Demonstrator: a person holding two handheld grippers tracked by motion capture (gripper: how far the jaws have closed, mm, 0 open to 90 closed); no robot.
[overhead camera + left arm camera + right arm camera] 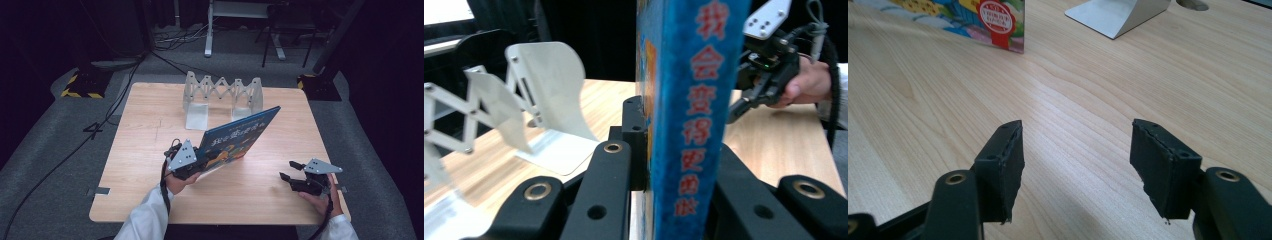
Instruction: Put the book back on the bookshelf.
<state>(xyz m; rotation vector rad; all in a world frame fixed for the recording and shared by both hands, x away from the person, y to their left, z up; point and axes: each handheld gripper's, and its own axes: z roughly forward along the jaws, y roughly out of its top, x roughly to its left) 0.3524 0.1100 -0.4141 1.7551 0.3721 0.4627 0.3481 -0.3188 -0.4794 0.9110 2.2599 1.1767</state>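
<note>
Left gripper (209,159) pinches a book (239,136) near its lower left corner, jaws on both faces; book tilted up off the table (150,190), w/ one bottom corner touching the wood. Blue cover, red characters on spine (696,110), colourful artwork & a red seal at the corner. Behind: white accordion bookend rack (222,97). Right gripper (289,171) low over the table, jaws spread, nothing betw. them.
</note>
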